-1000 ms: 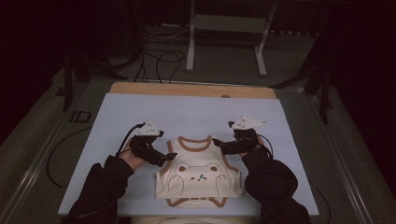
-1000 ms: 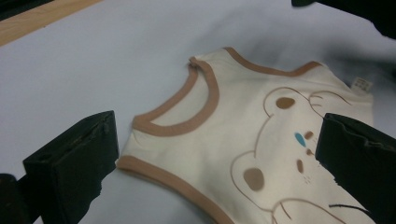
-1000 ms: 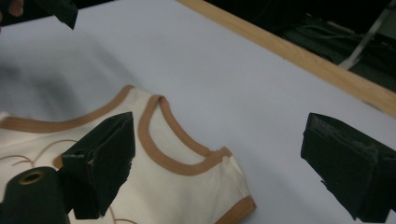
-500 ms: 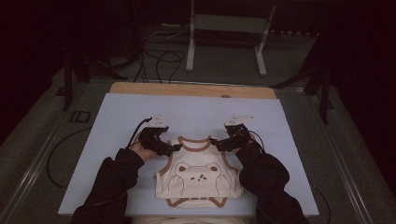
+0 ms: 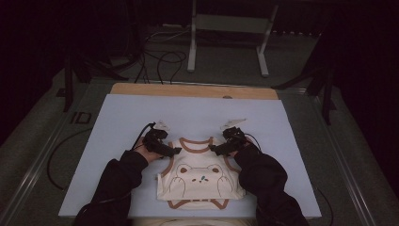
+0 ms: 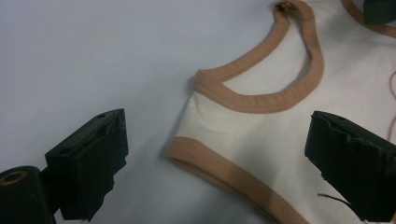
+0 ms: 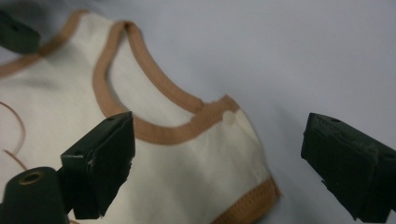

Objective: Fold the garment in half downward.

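A cream sleeveless baby top with tan trim and a bear print lies flat on the pale blue mat, neck away from the person. My left gripper hovers at its left shoulder strap, my right gripper at the right strap. In the left gripper view the jaws stand wide with the shoulder lying between them, untouched; they have just been closing a little. In the right gripper view the gripper is open, straddling the other shoulder, whose snap button shows.
A wooden strip runs along the mat's far edge. Beyond it on the dark floor are a metal stand and loose cables. Black sleeves come in from the bottom on both sides of the top.
Both hands have come down and inward, from beside the top's upper corners to low over its two shoulder straps. The top itself has not moved.
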{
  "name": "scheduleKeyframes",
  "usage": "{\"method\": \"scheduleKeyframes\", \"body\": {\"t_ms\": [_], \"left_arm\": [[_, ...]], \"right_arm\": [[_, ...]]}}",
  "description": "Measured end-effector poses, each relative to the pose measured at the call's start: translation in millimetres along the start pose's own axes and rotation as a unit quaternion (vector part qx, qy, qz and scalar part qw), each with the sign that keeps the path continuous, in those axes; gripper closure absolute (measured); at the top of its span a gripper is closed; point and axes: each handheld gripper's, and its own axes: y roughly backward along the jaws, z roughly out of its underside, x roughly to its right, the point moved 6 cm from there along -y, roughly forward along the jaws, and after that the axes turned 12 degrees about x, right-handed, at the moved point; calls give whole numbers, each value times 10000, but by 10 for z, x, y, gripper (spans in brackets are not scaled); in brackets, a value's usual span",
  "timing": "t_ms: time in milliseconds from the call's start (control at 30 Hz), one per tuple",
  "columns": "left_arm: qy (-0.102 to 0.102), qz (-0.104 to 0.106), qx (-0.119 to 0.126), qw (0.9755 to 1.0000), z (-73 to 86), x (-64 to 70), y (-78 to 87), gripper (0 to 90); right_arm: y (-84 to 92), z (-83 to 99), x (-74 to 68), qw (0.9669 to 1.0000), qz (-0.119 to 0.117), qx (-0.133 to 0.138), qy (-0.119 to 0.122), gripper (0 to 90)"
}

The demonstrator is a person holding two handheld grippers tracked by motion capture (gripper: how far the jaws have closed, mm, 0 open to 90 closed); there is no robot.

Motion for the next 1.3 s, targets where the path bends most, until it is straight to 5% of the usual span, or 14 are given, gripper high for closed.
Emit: {"method": "scheduleKeyframes", "body": {"t_ms": [200, 467, 700, 1100, 1300], "left_arm": [[-118, 91, -105, 9998, 28, 24, -25, 166], [-243, 82, -265, 9993, 44, 56, -47, 357], [-601, -162, -306, 9976, 41, 74, -55, 525], [-505, -67, -303, 9982, 28, 126, -76, 788], [-382, -77, -343, 9987, 26, 128, -74, 844]], "right_arm": [[-8, 78, 23, 9998, -14, -176, -32, 105], [-12, 134, 96, 9993, 105, -290, -197, 258], [-40, 155, 64, 9989, 101, -444, 105, 398], [-11, 143, -4, 9984, -33, -537, 152, 650], [-10, 142, -32, 9985, -84, -527, 113, 802]]}}
